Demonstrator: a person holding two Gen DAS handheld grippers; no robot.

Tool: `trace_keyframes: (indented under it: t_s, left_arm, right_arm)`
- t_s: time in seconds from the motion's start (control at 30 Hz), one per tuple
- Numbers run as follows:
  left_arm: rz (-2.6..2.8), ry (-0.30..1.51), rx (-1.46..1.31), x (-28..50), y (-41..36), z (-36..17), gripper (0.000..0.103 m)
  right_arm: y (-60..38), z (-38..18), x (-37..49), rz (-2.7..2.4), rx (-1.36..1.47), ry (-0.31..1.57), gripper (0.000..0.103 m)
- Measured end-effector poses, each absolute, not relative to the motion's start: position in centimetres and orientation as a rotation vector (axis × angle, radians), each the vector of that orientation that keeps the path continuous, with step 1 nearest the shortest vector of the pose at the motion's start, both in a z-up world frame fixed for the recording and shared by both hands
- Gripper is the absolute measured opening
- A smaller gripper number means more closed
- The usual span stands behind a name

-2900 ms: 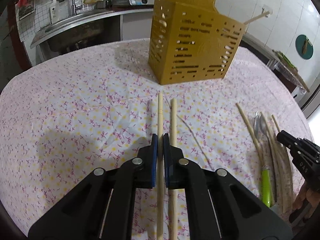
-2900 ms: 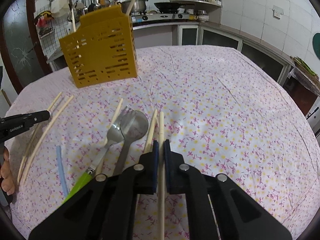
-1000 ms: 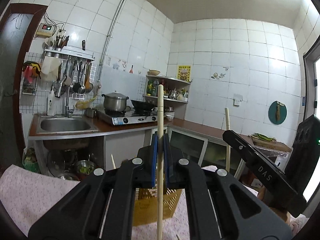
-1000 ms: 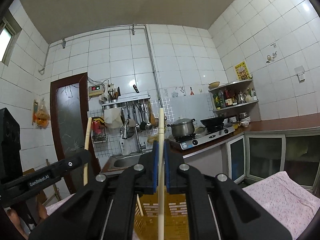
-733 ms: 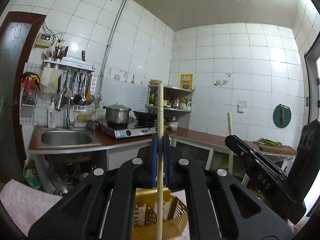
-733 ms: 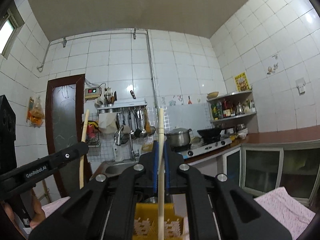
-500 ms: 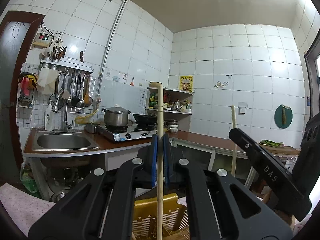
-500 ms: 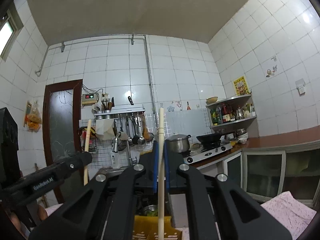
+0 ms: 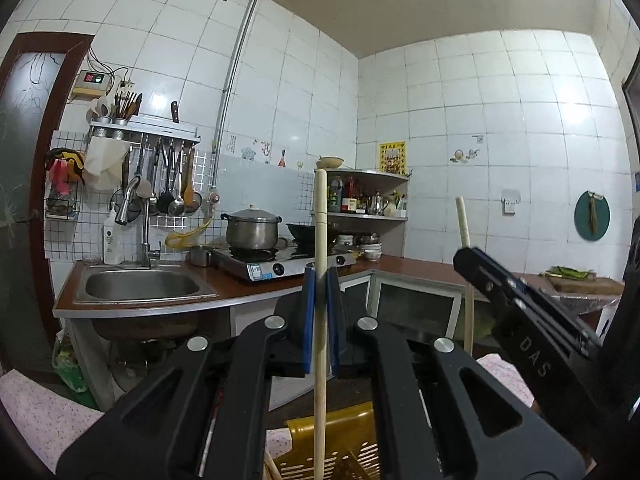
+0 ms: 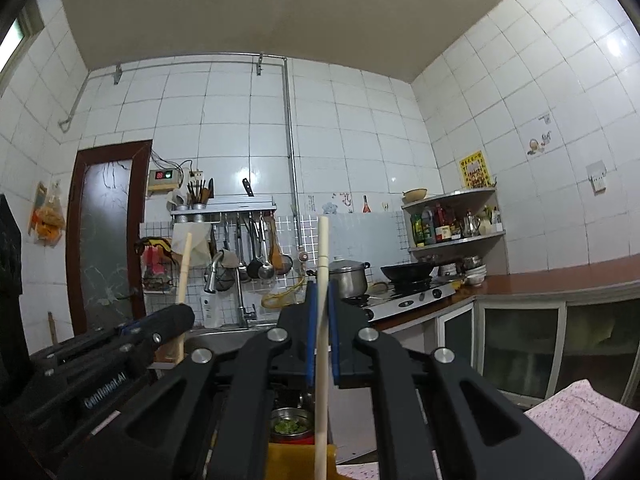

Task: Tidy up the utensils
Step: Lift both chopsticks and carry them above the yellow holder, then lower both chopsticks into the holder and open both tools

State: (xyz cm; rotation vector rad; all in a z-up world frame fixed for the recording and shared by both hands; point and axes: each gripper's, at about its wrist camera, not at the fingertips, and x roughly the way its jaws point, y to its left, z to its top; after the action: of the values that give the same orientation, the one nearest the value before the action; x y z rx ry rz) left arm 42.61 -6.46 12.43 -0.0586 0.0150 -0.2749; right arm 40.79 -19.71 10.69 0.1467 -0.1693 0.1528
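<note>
My left gripper (image 9: 320,276) is shut on a pale wooden chopstick (image 9: 320,208) that stands upright. Its lower end hangs over the open top of the yellow slotted utensil holder (image 9: 348,428) at the bottom of the left wrist view. My right gripper (image 10: 322,292) is shut on a second upright chopstick (image 10: 323,248), above the holder's yellow rim (image 10: 296,460). Each gripper shows in the other's view: the right gripper (image 9: 462,256) with its stick (image 9: 462,220) is at the right, and the left gripper (image 10: 184,314) with its stick (image 10: 185,264) is at the left.
Behind the holder runs a kitchen counter with a steel sink (image 9: 140,284), a gas stove with a pot (image 9: 252,230) and a wok (image 10: 406,270). Ladles hang on a wall rack (image 10: 256,256). Corners of the flowered tablecloth (image 10: 576,412) show low in both views.
Both grippers lifted their chopsticks off the table and turned them upright. Over the last second they moved toward the counter, and the yellow holder slid to the bottom edge beneath the sticks.
</note>
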Motion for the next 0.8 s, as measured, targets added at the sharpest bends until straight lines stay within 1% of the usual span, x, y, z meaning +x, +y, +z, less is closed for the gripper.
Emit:
trace_keyframes:
  t_s: [0.3, 0.8]
  left_arm:
    - [-0.270, 0.041, -0.062, 43.6, -6.5, 10.2, 0.004]
    - [-0.252, 0.112, -0.029, 43.5, -6.3, 5.8, 0.004]
  right_arm:
    - [-19.3, 11.1, 41.5, 0.140, 0.138, -0.200, 0.006]
    - [-18.9, 6.1, 42.2, 0.146, 0.076, -0.138, 0.006]
